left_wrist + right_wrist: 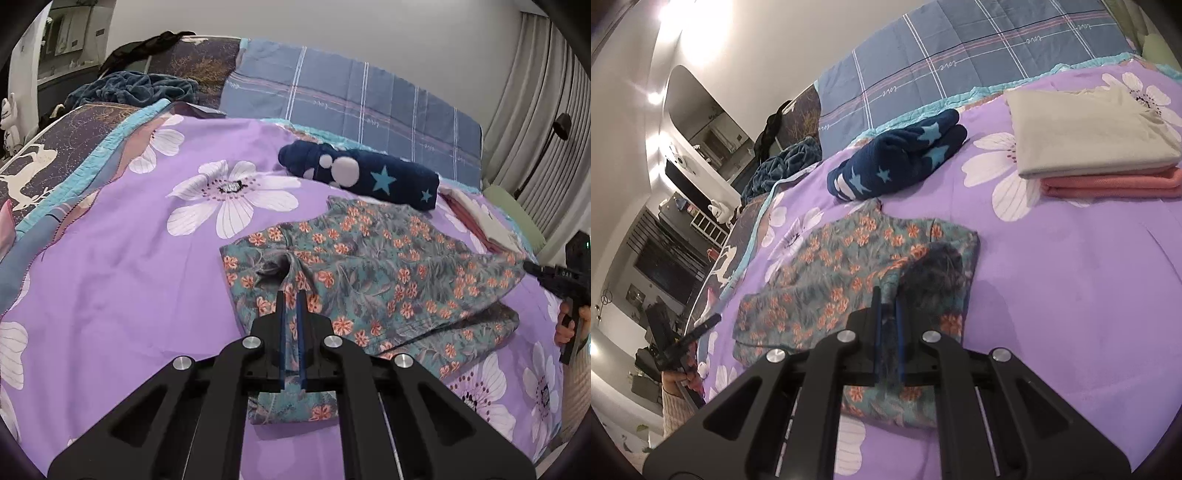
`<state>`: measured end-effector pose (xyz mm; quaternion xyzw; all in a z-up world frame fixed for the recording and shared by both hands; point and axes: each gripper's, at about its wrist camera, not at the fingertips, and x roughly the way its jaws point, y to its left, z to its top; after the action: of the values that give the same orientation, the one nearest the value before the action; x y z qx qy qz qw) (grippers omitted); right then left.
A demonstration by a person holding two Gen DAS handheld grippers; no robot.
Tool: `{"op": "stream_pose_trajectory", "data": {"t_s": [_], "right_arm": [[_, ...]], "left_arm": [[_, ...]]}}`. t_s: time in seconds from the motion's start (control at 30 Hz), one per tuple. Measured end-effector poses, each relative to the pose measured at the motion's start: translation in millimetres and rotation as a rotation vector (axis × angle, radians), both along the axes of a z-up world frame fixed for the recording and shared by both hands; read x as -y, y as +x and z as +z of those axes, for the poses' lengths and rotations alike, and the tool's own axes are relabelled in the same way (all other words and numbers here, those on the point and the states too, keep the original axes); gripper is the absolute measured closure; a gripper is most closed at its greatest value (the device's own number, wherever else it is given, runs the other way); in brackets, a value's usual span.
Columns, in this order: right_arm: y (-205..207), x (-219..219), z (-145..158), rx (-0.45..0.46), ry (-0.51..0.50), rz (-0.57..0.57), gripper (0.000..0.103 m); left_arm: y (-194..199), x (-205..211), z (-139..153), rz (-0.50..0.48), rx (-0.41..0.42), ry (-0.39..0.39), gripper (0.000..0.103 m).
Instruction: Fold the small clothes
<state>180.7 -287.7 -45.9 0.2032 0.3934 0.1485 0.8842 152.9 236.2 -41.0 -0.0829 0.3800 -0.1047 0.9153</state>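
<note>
A small teal garment with orange flowers (373, 273) lies on the purple flowered bedspread (122, 258). My left gripper (291, 295) is shut on a pinch of its cloth near the left side, and the fabric rises into the jaws. In the right wrist view the same floral garment (827, 280) spreads to the left, and my right gripper (888, 297) is shut on its near right edge, with a lifted fold casting a dark shadow beside it. The right gripper's body (569, 284) shows at the far right of the left wrist view, held by a hand.
A rolled navy garment with stars and white dots (358, 173) lies just behind the floral one. Folded cream cloth (1089, 136) sits on folded pink cloth (1115, 184) at the right. A blue plaid quilt (351, 96) and a dark teal blanket (136, 88) lie at the head.
</note>
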Motion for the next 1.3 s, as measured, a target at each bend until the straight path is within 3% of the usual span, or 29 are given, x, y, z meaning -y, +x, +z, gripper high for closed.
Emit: {"op": "stream_pose_trajectory", "data": {"t_s": [0.07, 0.1, 0.13, 0.37, 0.47, 0.53, 0.7, 0.8, 0.87, 0.9, 0.93, 1.0, 1.17, 1.3], "right_arm": [[0.1, -1.1, -0.2, 0.001, -0.004, 0.005, 0.097], [-0.3, -0.9, -1.0, 0.0, -0.006, 0.004, 0.097], [-0.4, -0.1, -2.3, -0.002, -0.006, 0.0, 0.097], [-2.9, 16.6, -3.0, -0.003, 0.032, -0.051, 0.097], [-1.6, 14.4, -4.3, -0.006, 0.026, -0.045, 0.097], [-1.2, 11.2, -6.5, -0.011, 0.021, -0.037, 0.097], [-0.9, 8.9, -9.8, -0.019, 0.025, -0.028, 0.097], [-2.8, 11.1, -9.9, -0.018, 0.023, -0.025, 0.097], [-2.8, 12.2, -10.7, -0.021, 0.022, -0.025, 0.097], [-1.7, 12.6, -11.9, -0.025, 0.023, -0.026, 0.097], [-0.8, 12.9, -12.9, -0.028, 0.026, -0.028, 0.097], [1.8, 13.0, -14.7, -0.032, 0.035, -0.029, 0.097], [17.5, 10.1, -6.4, -0.021, 0.035, -0.02, 0.097], [64.4, 7.8, 14.2, -0.006, 0.02, -0.047, 0.097]], "left_arm": [[1.9, 0.6, -7.5, -0.006, -0.022, -0.001, 0.087], [3.3, 1.3, -13.6, -0.007, -0.04, 0.002, 0.074], [3.3, 1.7, -16.6, -0.005, -0.045, 0.007, 0.068], [1.3, 0.7, -29.6, -0.019, -0.081, -0.015, 0.065], [0.4, 2.8, -28.8, -0.024, -0.068, 0.002, 0.069], [3.4, 7.5, -30.0, -0.044, -0.075, 0.018, 0.088], [17.6, 12.1, -41.5, -0.027, -0.114, 0.082, 0.088], [18.5, 9.6, -41.8, -0.008, -0.113, 0.088, 0.073], [17.3, 11.3, -41.2, -0.013, -0.098, 0.111, 0.072], [17.4, 12.6, -41.6, -0.021, -0.1, 0.116, 0.08], [17.2, 15.5, -41.0, -0.042, -0.098, 0.116, 0.099], [17.3, 17.1, -36.4, -0.033, -0.082, 0.121, 0.099], [32.7, 3.6, 0.7, 0.0, -0.032, 0.003, 0.099], [80.9, -10.0, 33.7, 0.061, -0.003, -0.099, 0.099]]}}
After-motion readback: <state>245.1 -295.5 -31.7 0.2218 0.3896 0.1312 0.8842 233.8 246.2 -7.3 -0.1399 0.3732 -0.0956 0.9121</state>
